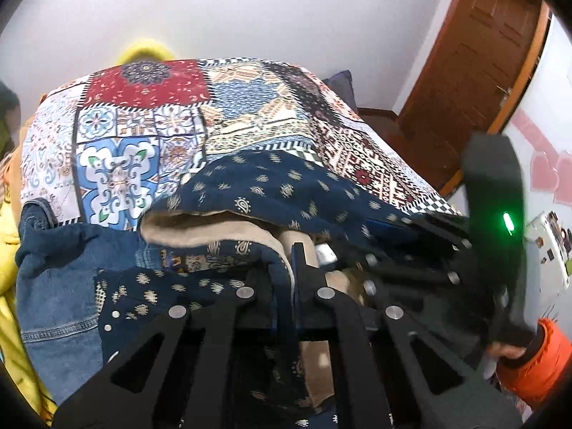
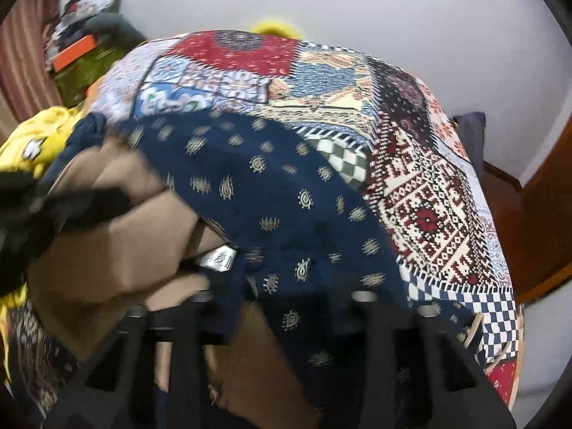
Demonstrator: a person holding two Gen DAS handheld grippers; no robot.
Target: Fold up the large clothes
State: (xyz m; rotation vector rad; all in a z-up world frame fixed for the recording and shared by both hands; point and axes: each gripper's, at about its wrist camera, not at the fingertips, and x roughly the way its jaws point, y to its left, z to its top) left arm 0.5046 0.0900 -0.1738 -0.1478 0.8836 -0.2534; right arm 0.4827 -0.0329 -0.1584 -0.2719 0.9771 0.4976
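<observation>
A navy garment with small gold paisley prints and a tan lining (image 1: 271,193) lies on the patchwork bedspread (image 1: 150,114). My left gripper (image 1: 291,268) is shut on a fold of the garment near the tan lining. The right gripper (image 1: 429,246) shows at the right of the left wrist view, also in the cloth. In the right wrist view the navy garment (image 2: 286,196) drapes over my right gripper (image 2: 246,286), whose fingers are mostly hidden by cloth and appear closed on it. A silver label (image 2: 218,259) shows by the lining.
Blue jeans (image 1: 57,286) and a yellow garment (image 1: 10,321) lie at the left. A yellow plush (image 2: 32,143) and a green piece of furniture with an orange box (image 2: 78,53) stand at far left. A wooden door (image 1: 475,71) is at the right, the white wall behind.
</observation>
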